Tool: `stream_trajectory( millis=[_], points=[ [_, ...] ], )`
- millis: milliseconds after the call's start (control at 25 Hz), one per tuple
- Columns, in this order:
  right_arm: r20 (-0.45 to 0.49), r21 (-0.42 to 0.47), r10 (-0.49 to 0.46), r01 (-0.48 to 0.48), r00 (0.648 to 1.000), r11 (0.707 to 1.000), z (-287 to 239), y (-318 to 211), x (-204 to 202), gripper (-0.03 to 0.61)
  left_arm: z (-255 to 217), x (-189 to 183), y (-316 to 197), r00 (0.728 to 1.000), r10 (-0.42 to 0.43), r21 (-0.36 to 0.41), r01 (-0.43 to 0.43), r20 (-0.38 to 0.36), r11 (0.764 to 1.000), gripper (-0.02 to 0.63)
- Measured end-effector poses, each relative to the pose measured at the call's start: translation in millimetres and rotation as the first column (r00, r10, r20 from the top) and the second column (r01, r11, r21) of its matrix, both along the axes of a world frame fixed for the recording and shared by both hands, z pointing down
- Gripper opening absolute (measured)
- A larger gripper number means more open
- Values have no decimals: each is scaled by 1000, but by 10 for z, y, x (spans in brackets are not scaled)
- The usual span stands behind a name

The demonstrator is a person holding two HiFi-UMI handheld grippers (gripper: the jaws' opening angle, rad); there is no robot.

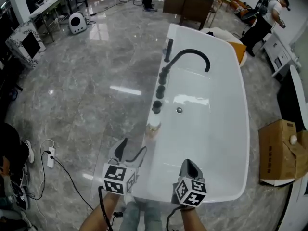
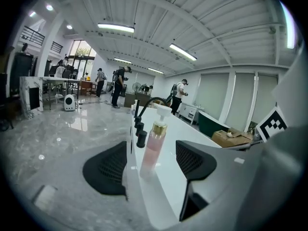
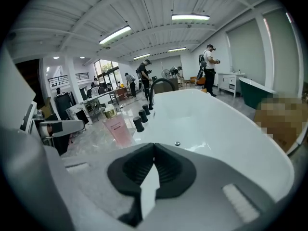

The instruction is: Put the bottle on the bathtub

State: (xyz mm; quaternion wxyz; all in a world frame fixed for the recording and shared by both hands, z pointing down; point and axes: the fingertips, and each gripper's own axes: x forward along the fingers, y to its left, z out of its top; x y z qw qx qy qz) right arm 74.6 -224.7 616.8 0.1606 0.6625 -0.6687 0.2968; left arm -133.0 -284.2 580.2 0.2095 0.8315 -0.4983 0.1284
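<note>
While the left tongs [image 2: 150,154] stand apart and grip nothing, the bottle [image 2: 153,146] rises in the gap between them, clear of both pads. It stands upright on the left rim of the white bathtub [image 2: 161,201], pink-filled with a gold collar and a white pump. The right tongs [image 3: 154,150] are pressed together with nothing between them and hover over the tub's near end. From the head view the bottle [image 1: 154,125] is only a small pale shape just ahead of the left tongs [image 1: 131,152], its colour hard to make out. In the right gripper view its base is cut off by the gripper's grey body. Beyond it a row of black knobs [image 1: 159,91] runs along the rim to an arched black faucet [image 1: 192,55]. A cardboard box [image 1: 278,150] sits on the floor at the right.
</note>
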Motion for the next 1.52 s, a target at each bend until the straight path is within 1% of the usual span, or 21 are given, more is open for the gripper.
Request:
stream_trajectory(
  millis=[240,400,520,680,880,920,1000,1080,1240,1360,1520],
  points=[
    [-60,53,-41,44,997,998,-549,128,-172,3,-530,-304,298,998,-60,19,61,-34,998,307],
    [-116,94,-74,85,990,992,-921,200,-281,3,-964,-441,416,996,-82,61,84,-38,995,304],
    [-148,122,-92,111,985,986,-1229,280,-283,3,-1297,-453,494,994,-101,94,106,-48,990,270],
    [-197,182,-112,149,974,972,-1639,384,-365,3,-1632,-561,625,990,-131,127,136,-52,982,178],
    [-169,238,-108,147,980,960,-1999,412,-387,3,-1910,-698,732,982,-184,152,187,-34,971,100],
    [-165,247,-106,145,981,958,-2051,402,-373,3,-1966,-717,745,981,-194,160,196,-29,967,95],
    [-162,263,-102,143,981,954,-2146,382,-334,3,-2084,-744,770,977,-212,181,212,-20,960,56],
    [-162,280,-99,141,982,950,-2229,371,-287,3,-2195,-760,803,974,-228,203,224,-5,953,32],
    [-175,313,-109,160,978,936,-2394,342,-148,3,-2386,-667,856,970,-240,250,224,33,942,11],
    [-195,345,-119,182,974,921,-2557,282,-59,3,-2498,-559,821,971,-234,278,211,49,937,9],
    [-201,379,-123,193,972,905,-2777,210,22,3,-2660,-528,718,966,-249,331,212,74,919,8]
  ],
)
